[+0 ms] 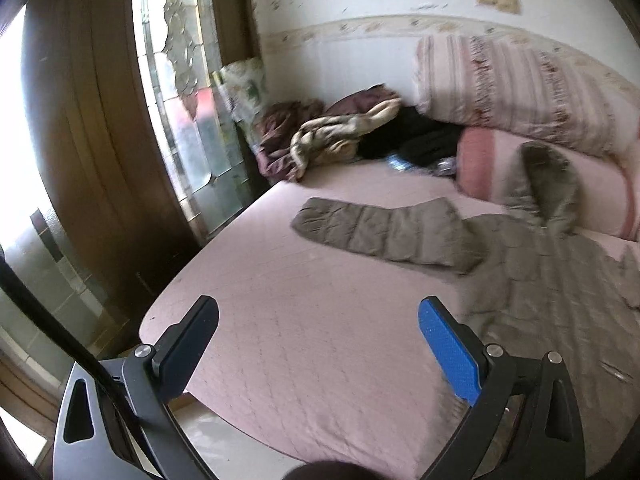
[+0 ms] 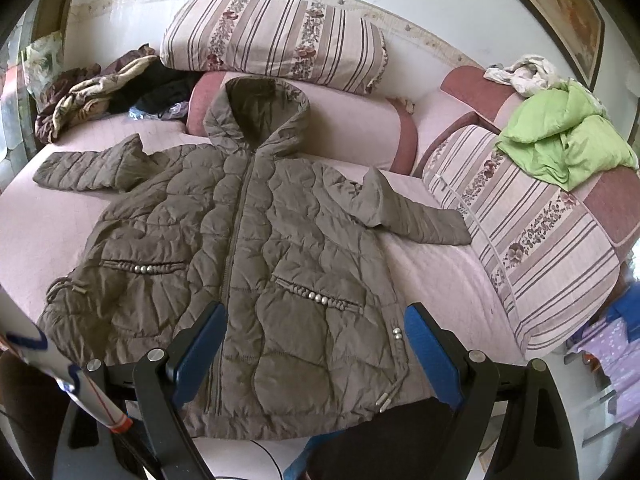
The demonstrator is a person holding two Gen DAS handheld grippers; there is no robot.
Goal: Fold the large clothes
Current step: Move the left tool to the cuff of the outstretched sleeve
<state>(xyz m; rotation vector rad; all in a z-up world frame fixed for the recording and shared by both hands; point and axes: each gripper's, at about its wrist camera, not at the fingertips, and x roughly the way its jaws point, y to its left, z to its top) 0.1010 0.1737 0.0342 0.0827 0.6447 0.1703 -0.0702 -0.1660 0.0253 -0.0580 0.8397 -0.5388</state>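
A large olive-brown quilted hooded jacket (image 2: 256, 248) lies face up and zipped on the pink bed (image 2: 432, 280), both sleeves spread out, hood toward the pillows. My right gripper (image 2: 316, 344) is open and empty above the jacket's lower hem. My left gripper (image 1: 320, 340) is open and empty over bare bed cover, left of the jacket (image 1: 552, 288). The jacket's left sleeve (image 1: 380, 232) stretches out ahead of it.
Striped folded quilts (image 2: 276, 36) and pink bolsters (image 2: 352, 124) line the wall. A heap of clothes (image 1: 328, 136) sits in the far left corner. A green garment (image 2: 560, 148) lies on the right quilt. The bed edge (image 1: 168, 312) and window (image 1: 176, 80) are at left.
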